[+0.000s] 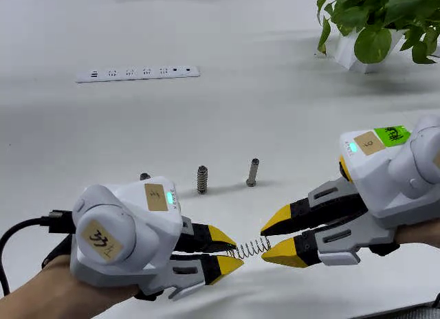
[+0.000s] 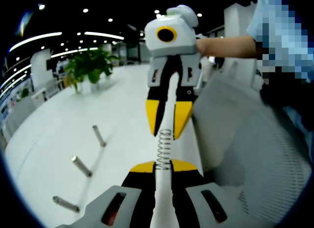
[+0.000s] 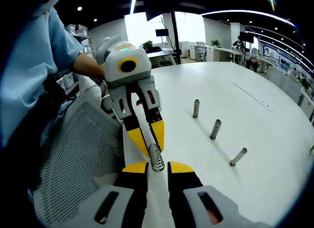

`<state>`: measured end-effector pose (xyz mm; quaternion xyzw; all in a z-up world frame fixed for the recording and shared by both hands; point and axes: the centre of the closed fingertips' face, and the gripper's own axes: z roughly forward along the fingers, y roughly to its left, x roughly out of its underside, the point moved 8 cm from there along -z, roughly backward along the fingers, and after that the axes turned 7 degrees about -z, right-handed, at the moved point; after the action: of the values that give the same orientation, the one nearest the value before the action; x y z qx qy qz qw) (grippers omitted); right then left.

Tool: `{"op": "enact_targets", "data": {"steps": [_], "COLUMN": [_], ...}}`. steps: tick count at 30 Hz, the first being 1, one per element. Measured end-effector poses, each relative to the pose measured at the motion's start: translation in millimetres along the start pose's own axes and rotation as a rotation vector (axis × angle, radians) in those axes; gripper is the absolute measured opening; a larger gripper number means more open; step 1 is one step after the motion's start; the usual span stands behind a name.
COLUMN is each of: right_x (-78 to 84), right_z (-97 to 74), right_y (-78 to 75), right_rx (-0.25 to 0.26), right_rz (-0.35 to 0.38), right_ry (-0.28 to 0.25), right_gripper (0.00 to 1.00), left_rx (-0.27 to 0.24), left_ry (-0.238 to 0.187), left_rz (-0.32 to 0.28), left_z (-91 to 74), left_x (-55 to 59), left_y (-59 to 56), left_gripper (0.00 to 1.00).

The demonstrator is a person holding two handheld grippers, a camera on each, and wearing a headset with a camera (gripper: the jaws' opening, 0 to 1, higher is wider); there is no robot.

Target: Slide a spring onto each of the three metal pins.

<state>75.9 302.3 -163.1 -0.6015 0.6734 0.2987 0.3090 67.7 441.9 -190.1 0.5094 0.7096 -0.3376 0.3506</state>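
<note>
A small steel spring point(image 1: 251, 248) hangs level between the two grippers, just above the table's near edge. My left gripper point(image 1: 237, 254) is shut on its left end; the left gripper view shows the spring point(image 2: 164, 148) rising out of the closed yellow tips. My right gripper point(image 1: 263, 245) is open, its jaws standing either side of the spring's free end point(image 3: 157, 161) without pinching it. Three pins stand in a row behind. The middle pin point(image 1: 202, 179) wears a spring, the right pin point(image 1: 253, 172) is bare, and the left pin point(image 1: 144, 176) is mostly hidden; in the right gripper view it point(image 3: 196, 108) carries a spring.
A white power strip point(image 1: 137, 73) lies far back on the white table point(image 1: 275, 113). A potted plant point(image 1: 375, 20) stands at the back right corner. A black cable point(image 1: 14, 236) trails from the left gripper. A mesh chair point(image 3: 83, 154) sits just off the table's near edge.
</note>
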Motion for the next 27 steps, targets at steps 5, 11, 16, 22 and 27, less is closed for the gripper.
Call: {"op": "enact_targets", "data": {"steps": [5,11,16,22,27], "right_x": [-0.3,-0.9,-7.2,-19.0,-23.3], "right_z": [0.4,-1.1,-2.4,-3.5,-2.6], "right_y": [1.9,2.8,5.2,6.0,6.0], "right_rx": [-0.016,-0.019,-0.015,-0.012,-0.01], "right_rz": [0.0,0.001,-0.036,-0.072,-0.108], "right_ry": [0.001,0.009,0.038,0.046,0.067], "right_gripper": [0.12,0.12,0.12,0.12,0.12], "left_rx": [0.009,0.014,0.015,0.022,0.022], "left_ry": [0.001,0.002,0.018,0.035,0.044], "left_rz": [0.0,0.003,0.018,0.034,0.033], "left_z": [1.5,3.2,6.7,10.1,11.9], "left_x": [1.3,1.0,0.3,-1.6,-3.0], "left_y": [-0.6,-1.3,-2.4,-4.1,-3.3], "left_gripper": [0.1,0.1,0.1,0.1,0.1]}}
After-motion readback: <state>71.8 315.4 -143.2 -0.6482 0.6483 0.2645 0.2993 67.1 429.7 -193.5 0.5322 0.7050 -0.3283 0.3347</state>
